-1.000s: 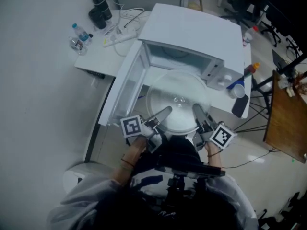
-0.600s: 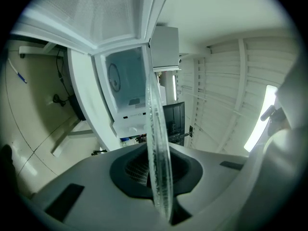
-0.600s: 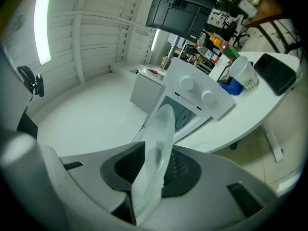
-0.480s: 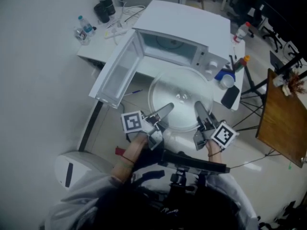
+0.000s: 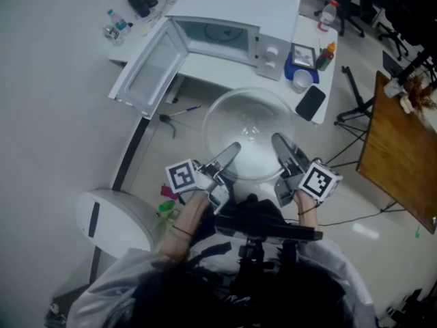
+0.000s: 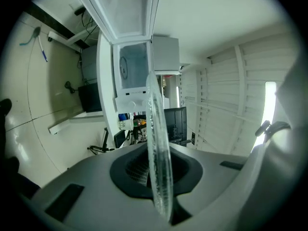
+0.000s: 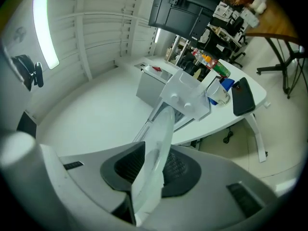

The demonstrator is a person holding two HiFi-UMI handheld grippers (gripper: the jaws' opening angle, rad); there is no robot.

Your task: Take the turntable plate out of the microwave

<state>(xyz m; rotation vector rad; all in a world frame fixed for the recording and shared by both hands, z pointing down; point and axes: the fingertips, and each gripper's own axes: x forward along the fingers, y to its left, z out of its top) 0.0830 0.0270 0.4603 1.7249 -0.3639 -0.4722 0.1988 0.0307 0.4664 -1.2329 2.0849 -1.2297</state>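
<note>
**Item:** turntable plate (image 5: 249, 125), clear glass.
**Location:** outside microwave (image 5: 235, 22), level in air above floor, in front of table (image 5: 232, 70), well apart from cavity. Microwave door (image 5: 147, 70) open.
**Left tool** (image 5: 231, 152): clamped on near rim, left side.
**Right tool** (image 5: 280, 145): clamped on near rim, right side.
**Step:** removal judged done; carry-off in hand.
**Next:** level transport to set-down spot not in view; equal grip both sides, glass likely slippery.

The turntable plate (image 5: 251, 132) was at the mouth of the microwave (image 5: 232, 19); now it hangs clear, over the floor (image 5: 153, 159).
</note>
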